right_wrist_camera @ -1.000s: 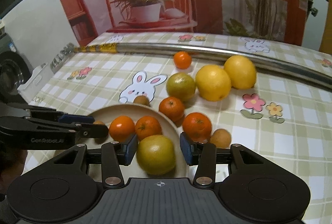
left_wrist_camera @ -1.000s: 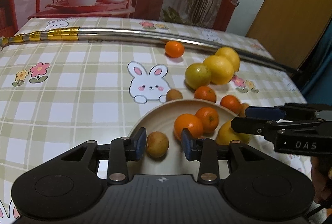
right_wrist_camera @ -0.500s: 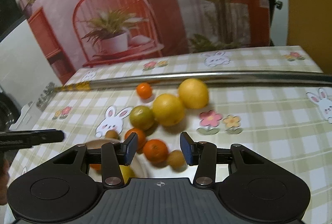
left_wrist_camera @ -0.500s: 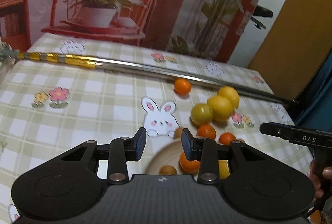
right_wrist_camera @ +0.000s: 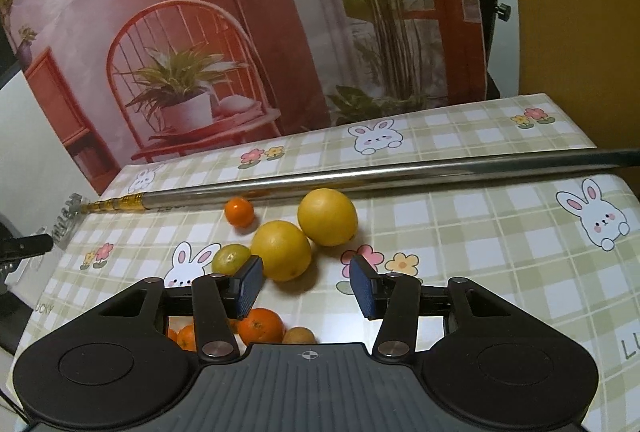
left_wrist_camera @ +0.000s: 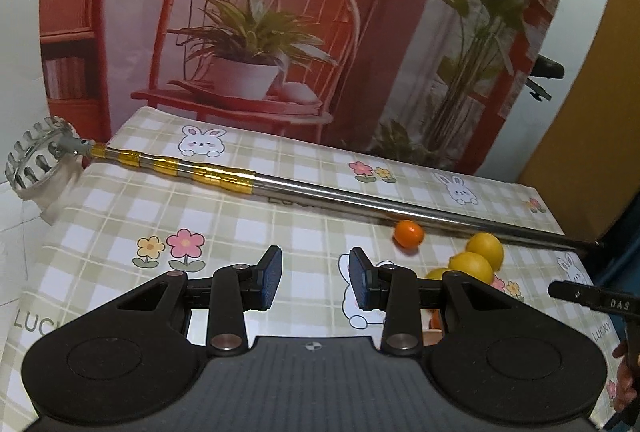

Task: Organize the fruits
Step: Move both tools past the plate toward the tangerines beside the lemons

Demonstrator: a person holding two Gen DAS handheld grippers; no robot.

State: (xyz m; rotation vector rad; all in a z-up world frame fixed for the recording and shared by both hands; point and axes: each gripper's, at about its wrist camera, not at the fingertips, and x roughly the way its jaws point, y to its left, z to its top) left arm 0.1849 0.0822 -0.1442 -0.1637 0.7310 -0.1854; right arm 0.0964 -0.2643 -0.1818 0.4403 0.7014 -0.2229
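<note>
Hand-held gripper, right (right_wrist_camera: 306,286): opening, empty | left (left_wrist_camera: 313,279): spread, empty | checked tablecloth (right_wrist_camera: 460,232) | chair-and-plant backdrop (right_wrist_camera: 200,31)

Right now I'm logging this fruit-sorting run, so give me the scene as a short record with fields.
surface: checked tablecloth with rabbit prints
pole: metal pole lying across the table
large yellow fruits: two, touching
small orange: alone, near the pole
left gripper: empty
right gripper: jaws opening, nothing between them

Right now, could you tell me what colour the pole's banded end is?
Gold bands on the pole; left wrist view.
</note>
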